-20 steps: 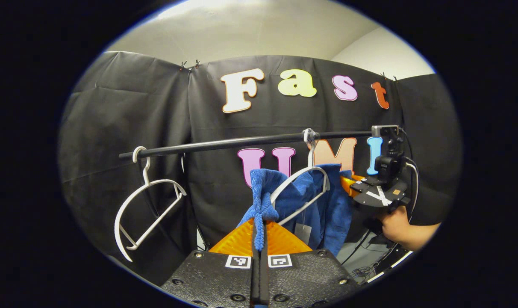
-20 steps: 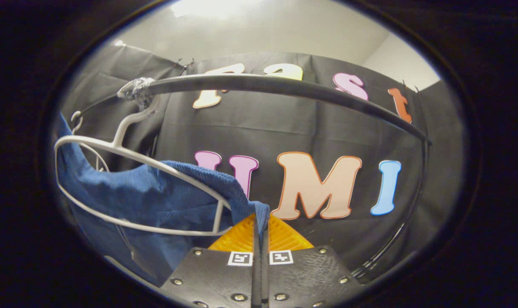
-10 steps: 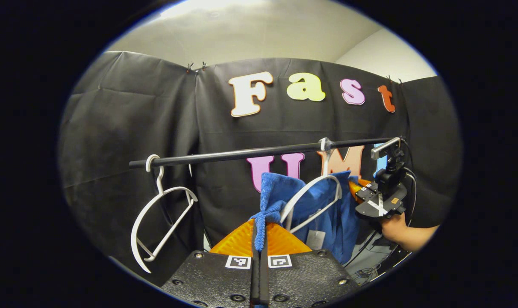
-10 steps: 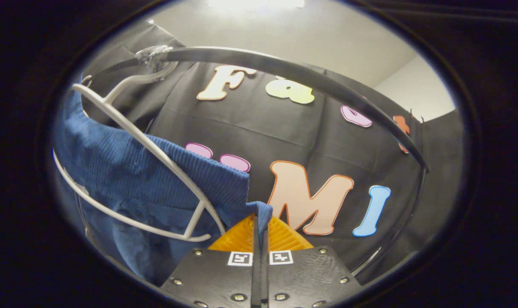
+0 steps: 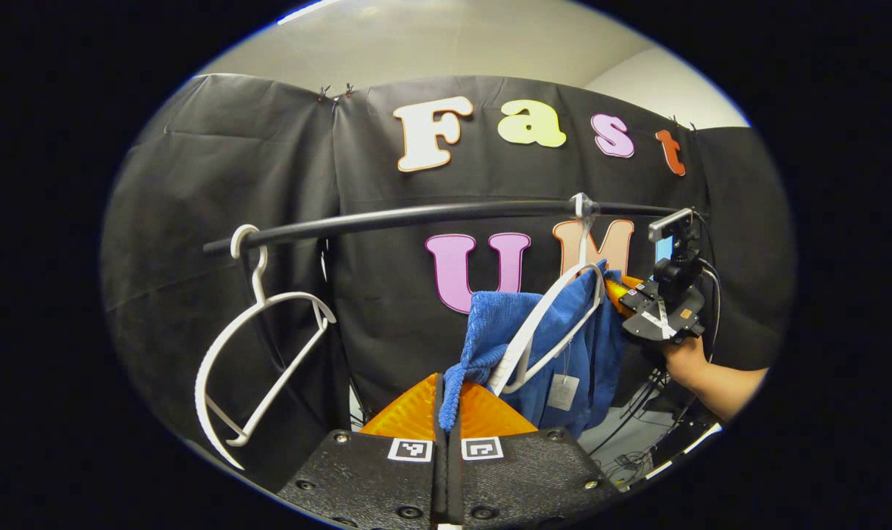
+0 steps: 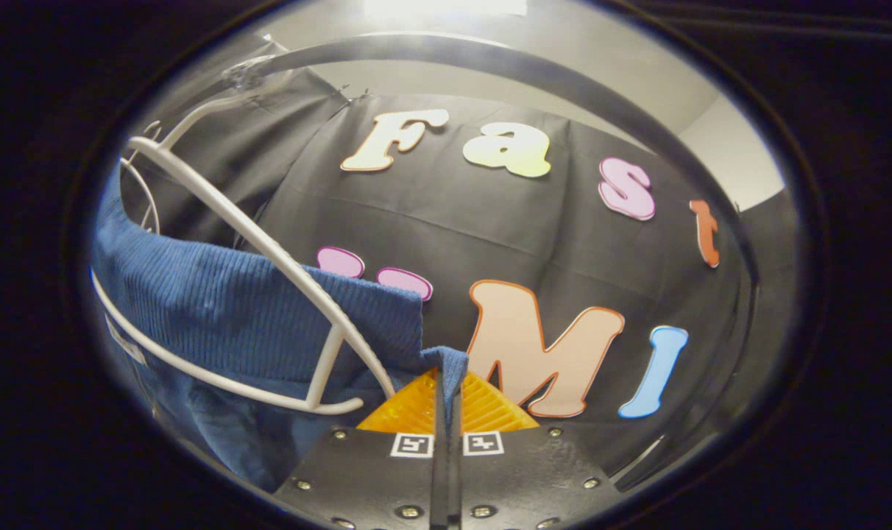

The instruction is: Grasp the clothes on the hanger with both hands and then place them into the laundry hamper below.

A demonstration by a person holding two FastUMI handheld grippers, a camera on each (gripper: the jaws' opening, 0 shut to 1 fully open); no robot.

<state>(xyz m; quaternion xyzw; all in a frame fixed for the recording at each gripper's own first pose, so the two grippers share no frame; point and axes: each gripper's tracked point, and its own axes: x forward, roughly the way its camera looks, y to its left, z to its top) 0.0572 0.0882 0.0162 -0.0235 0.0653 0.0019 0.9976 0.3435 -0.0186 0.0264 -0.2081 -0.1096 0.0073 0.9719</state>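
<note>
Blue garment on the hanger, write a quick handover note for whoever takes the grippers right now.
Left gripper: shut on one edge of the garment.
Right gripper: shut on its other edge.
The garment is partly draped over the white hanger, which hangs tilted on the rail. An empty hanger hangs further along.
Done: both grasps.
Left: pull the garment clear, lower it into the hamper.

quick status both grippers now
left gripper: shut on the blue knitted garment.
right gripper: shut on the same garment's edge.
</note>
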